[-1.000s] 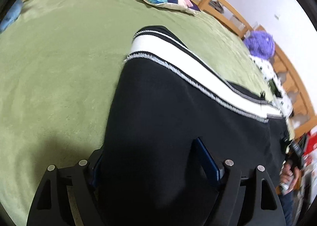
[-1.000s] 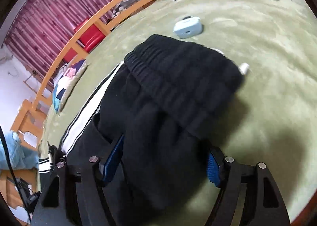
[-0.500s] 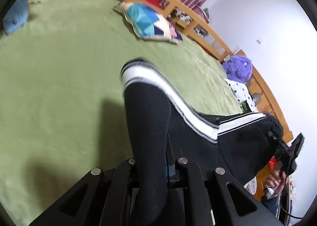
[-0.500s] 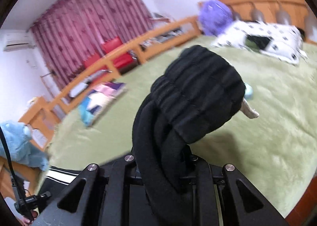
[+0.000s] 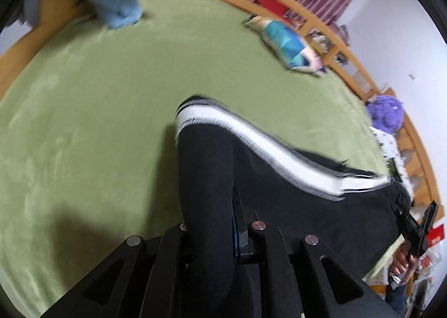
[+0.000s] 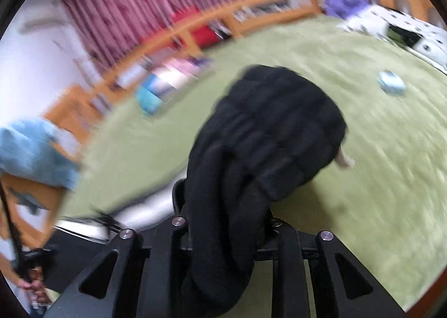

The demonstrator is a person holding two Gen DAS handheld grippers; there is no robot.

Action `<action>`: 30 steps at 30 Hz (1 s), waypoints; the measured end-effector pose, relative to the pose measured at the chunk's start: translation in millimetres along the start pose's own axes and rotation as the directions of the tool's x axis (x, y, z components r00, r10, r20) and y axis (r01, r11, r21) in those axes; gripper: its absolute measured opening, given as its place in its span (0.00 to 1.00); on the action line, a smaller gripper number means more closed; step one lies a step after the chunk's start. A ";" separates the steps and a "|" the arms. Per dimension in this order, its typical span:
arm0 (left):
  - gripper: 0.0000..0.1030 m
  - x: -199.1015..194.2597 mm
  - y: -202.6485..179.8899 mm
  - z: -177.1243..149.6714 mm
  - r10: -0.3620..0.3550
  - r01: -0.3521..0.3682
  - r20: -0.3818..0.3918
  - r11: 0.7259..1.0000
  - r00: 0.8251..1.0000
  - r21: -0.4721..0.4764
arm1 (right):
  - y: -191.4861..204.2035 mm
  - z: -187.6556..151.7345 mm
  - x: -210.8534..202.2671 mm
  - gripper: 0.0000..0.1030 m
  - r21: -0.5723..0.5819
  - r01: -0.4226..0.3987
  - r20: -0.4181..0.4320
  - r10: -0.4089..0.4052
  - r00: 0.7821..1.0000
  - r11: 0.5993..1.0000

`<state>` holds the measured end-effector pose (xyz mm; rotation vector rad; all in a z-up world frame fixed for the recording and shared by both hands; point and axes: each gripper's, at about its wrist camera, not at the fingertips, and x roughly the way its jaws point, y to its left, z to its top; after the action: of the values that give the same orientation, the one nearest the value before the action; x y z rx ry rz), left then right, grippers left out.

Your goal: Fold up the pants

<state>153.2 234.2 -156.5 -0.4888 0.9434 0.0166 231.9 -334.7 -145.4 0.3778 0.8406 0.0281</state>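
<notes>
Black pants (image 5: 251, 178) pinched in left gripper (image 5: 218, 231), waistband bunched in clamped right gripper (image 6: 226, 220), above green blanket (image 5: 83, 122)

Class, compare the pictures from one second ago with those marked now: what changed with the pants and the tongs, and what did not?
Both tongs, left and right, went from open to shut on the black pants and lifted them off the green blanket. The patchwork pillow stayed put.

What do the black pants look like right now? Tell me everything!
The pants are black, soft and fleecy-looking, with a white stripe along the side and a ribbed waistband. They hang bunched above the green blanket, pinched at one end by the left gripper and at the waistband by the right gripper.
</notes>
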 end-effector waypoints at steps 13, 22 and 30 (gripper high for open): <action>0.66 -4.5 43.2 -66.2 -0.019 0.013 -0.057 0.995 0.998 -0.103 | -13.2 -40.3 -28.0 0.54 -0.070 0.203 -0.033 -0.206 0.978 0.977; 0.66 -17.4 51.7 -93.5 -0.038 0.043 0.030 0.982 0.999 -0.186 | 51.3 -44.6 -42.8 0.55 -0.171 0.058 0.000 -0.059 0.998 0.984; 0.24 -60.4 -27.2 -67.4 0.194 -0.201 0.175 0.979 0.965 0.024 | 91.7 -53.1 -60.6 0.55 -0.212 -0.076 0.014 0.081 0.997 0.974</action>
<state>71.3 194.2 -131.5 -0.3468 0.8175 0.2164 163.8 -242.9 -102.8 0.2105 0.7918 0.1850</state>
